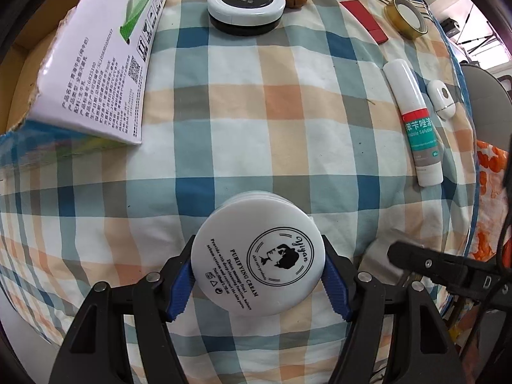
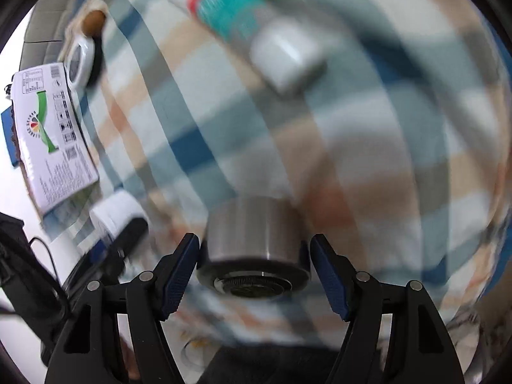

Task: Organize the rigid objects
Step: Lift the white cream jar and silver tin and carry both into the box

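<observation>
White plastic is filling the left gripper, whose blue pads are pressing both sides of the purifying cream jar above the checked cloth, so the step in hand looks like carrying it toward the cardboard box at the cloth's left edge. Meanwhile the right gripper is sitting with its fingers parted around a metal cylinder, pads near its sides but, through the blur, not clearly touching. Next, I judge, the jar needs lifting over the box wall while the right closes squarely on the cylinder.
</observation>
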